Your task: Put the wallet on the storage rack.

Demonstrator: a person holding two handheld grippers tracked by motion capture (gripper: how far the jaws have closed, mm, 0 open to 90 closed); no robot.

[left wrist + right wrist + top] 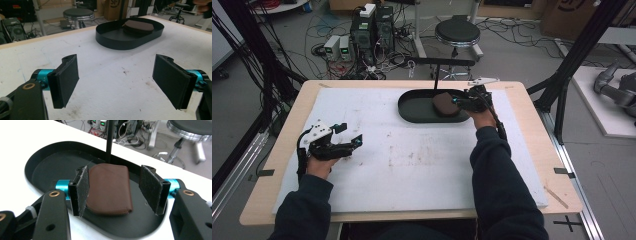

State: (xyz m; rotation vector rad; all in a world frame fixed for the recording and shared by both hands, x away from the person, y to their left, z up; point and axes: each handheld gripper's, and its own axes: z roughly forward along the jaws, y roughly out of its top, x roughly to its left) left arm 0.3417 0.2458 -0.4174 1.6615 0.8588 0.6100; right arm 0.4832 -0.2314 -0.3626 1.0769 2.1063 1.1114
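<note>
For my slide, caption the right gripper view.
Open right gripper poised over a brown wallet in a black tray.

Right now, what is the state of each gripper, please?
Left gripper: open, holding nothing, over the table.
Right gripper: open, holding nothing; the brown pad lies in the black tray between its jaws.

**Brown wallet lying in the black tray between parted jaws**

The right gripper [115,192] hangs over the black oval tray [45,167], jaws apart. A brown wallet [110,188] lies flat in the tray between them, its left edge just beside the left pad; the right pad stands clear of it. Beyond the tray's far rim a thin black post [109,140] rises, with a round stool [192,130] and tangled cables [130,132] on the floor behind.
</note>
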